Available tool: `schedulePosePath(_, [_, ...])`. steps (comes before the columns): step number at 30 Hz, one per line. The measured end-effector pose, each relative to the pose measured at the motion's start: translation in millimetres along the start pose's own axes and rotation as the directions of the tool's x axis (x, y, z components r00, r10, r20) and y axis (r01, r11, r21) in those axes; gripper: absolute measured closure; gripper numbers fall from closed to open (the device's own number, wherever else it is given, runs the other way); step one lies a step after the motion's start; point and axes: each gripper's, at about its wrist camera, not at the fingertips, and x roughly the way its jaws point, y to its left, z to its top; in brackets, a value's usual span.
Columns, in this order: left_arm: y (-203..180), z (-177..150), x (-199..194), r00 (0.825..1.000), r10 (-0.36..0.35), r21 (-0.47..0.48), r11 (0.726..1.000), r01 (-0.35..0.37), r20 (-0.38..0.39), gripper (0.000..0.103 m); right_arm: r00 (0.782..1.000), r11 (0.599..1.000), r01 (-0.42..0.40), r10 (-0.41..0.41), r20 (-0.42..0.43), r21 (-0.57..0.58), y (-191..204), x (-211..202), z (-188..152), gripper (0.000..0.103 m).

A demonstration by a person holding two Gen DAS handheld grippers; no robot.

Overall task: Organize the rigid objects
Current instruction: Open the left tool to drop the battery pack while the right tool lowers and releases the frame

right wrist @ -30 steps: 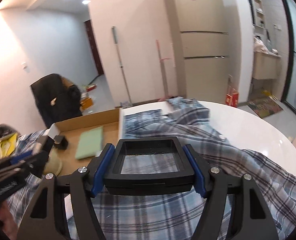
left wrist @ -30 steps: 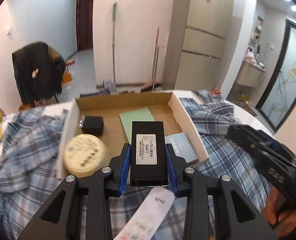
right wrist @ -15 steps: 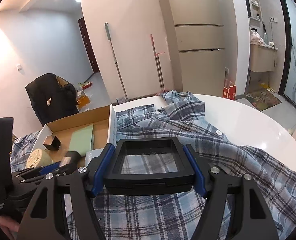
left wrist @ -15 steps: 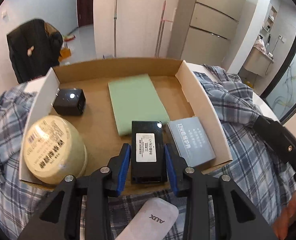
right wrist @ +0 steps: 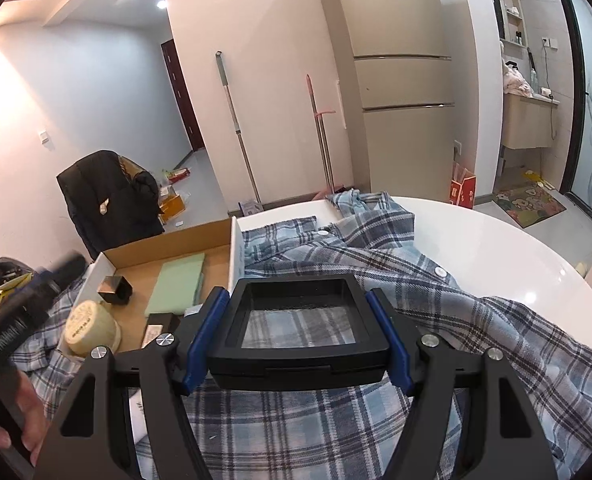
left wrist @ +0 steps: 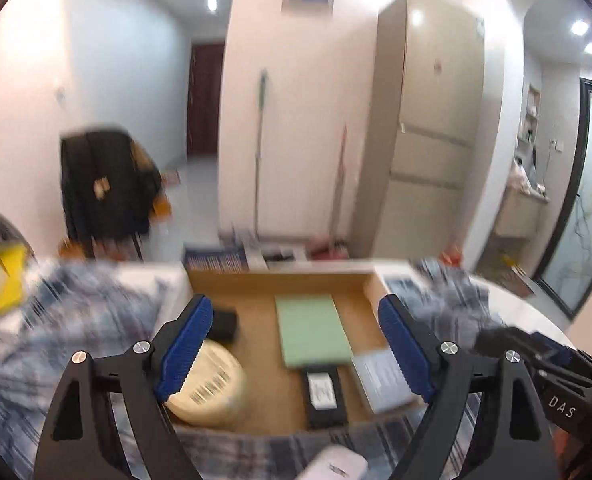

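Note:
My left gripper (left wrist: 294, 346) hangs above the near edge of the cardboard box (left wrist: 280, 280), its jaws opening wide with nothing between the blue pads (left wrist: 184, 344). A black box with a white label (left wrist: 323, 394) lies flat inside the carton, between a green pad (left wrist: 311, 330), a grey booklet (left wrist: 379, 380) and a round yellow tin (left wrist: 208, 384). A small black cube (left wrist: 224, 324) sits further back. My right gripper (right wrist: 297, 336) is shut on a black square frame (right wrist: 299, 320), held over the plaid shirt (right wrist: 375, 264). The cardboard box (right wrist: 172, 244) lies to its left.
The plaid shirt is spread over a round white table (right wrist: 495, 248). A white remote (left wrist: 335, 466) lies on the cloth just below the left gripper. A hand (right wrist: 12, 420) holds the left gripper at the right wrist view's left edge. A fridge and mops stand beyond.
The left gripper let go of the black labelled box, which now lies in the carton. Its jaws spread wide and it pulled back and up. The right gripper kept still with the frame.

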Motion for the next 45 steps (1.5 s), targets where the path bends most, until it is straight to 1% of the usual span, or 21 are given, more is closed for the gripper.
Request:
schedulePosePath(1, [2, 2, -7, 0.999, 0.006, 0.012, 1.0, -0.007, 0.04, 0.016, 1.0, 1.0, -0.002, 0.002, -0.005, -0.007, 3, -1, 2, 0.034])
schedulePosePath(3, [10, 6, -15, 0.996, 0.012, 0.0, 1.0, -0.012, 0.093, 0.013, 1.0, 1.0, -0.018, 0.017, -0.011, -0.023, 11, -2, 6, 0.034])
schedulePosePath(5, [20, 10, -17, 0.994, 0.013, -0.031, 0.999, -0.01, 0.112, 0.0, 0.999, 0.999, -0.028, 0.027, -0.018, -0.046, 20, -1, 13, 0.034])
schedulePosePath(7, [33, 14, -19, 0.993, 0.024, -0.073, 0.997, -0.015, 0.117, 0.0, 0.998, 0.996, -0.052, 0.049, -0.041, -0.07, 32, 3, 23, 0.034])
schedulePosePath(10, [57, 22, -27, 0.989, 0.058, -0.146, 0.989, -0.038, 0.136, 0.0, 0.99, 0.993, -0.106, 0.101, -0.1, -0.046, 47, 16, 35, 0.034])
schedulePosePath(11, [65, 25, -28, 0.989, 0.065, -0.165, 0.985, -0.042, 0.133, 0.0, 0.987, 0.993, -0.114, 0.108, -0.12, -0.042, 53, 22, 36, 0.034])
schedulePosePath(13, [74, 27, -24, 0.992, 0.052, -0.177, 0.984, -0.031, 0.115, 0.0, 0.981, 0.99, -0.132, 0.125, -0.146, -0.042, 67, 35, 38, 0.034])
schedulePosePath(14, [79, 28, -20, 0.994, 0.057, -0.18, 0.983, -0.039, 0.094, 0.0, 0.98, 0.99, -0.133, 0.123, -0.155, -0.054, 74, 40, 37, 0.034])
schedulePosePath(16, [88, 26, -11, 0.993, 0.1, -0.195, 0.977, -0.088, 0.054, 0.0, 0.976, 0.986, -0.142, 0.124, -0.18, -0.086, 89, 53, 36, 0.034])
schedulePosePath(19, [99, 19, 2, 0.994, 0.109, -0.224, 0.969, -0.106, 0.005, 0.0, 0.967, 0.983, -0.157, 0.132, -0.22, -0.099, 106, 73, 31, 0.034])
schedulePosePath(21, [104, 16, 7, 0.993, 0.117, -0.238, 0.964, -0.118, -0.02, 0.0, 0.962, 0.982, -0.153, 0.122, -0.242, -0.111, 114, 88, 27, 0.034])
schedulePosePath(23, [108, 14, 11, 0.993, 0.111, -0.261, 0.958, -0.118, -0.041, 0.0, 0.964, 0.983, -0.128, 0.091, -0.251, -0.133, 121, 100, 22, 0.034])
schedulePosePath(25, [114, 14, 11, 0.994, 0.095, -0.299, 0.949, -0.105, -0.05, 0.0, 0.964, 0.982, -0.111, 0.068, -0.259, -0.152, 127, 112, 19, 0.034])
schedulePosePath(27, [118, 14, 10, 0.996, 0.079, -0.33, 0.94, -0.091, -0.05, 0.0, 0.962, 0.982, -0.11, 0.066, -0.265, -0.153, 131, 121, 19, 0.034])
schedulePosePath(31, [118, 14, 14, 0.995, 0.08, -0.321, 0.942, -0.096, -0.061, 0.0, 0.961, 0.981, -0.091, 0.041, -0.273, -0.171, 139, 133, 19, 0.034])
schedulePosePath(34, [118, 15, 16, 0.995, 0.078, -0.314, 0.945, -0.094, -0.065, 0.0, 0.951, 0.978, -0.091, 0.03, -0.307, -0.186, 141, 142, 16, 0.034])
schedulePosePath(36, [119, 15, 16, 0.995, 0.077, -0.313, 0.945, -0.094, -0.066, 0.0, 0.945, 0.976, -0.101, 0.033, -0.325, -0.194, 140, 143, 14, 0.034])
schedulePosePath(38, [118, 16, 16, 0.995, 0.075, -0.316, 0.944, -0.092, -0.065, 0.0, 0.945, 0.975, -0.105, 0.037, -0.326, -0.194, 138, 140, 14, 0.033])
schedulePosePath(42, [115, 20, 13, 0.997, 0.05, -0.302, 0.951, -0.068, -0.067, 0.0, 0.956, 0.973, -0.112, 0.051, -0.289, -0.2, 131, 117, 21, 0.025])
schedulePosePath(45, [107, 29, -4, 0.999, 0.034, -0.284, 0.958, -0.038, -0.02, 0.0, 0.964, 0.973, -0.125, 0.073, -0.257, -0.193, 125, 88, 31, 0.024])
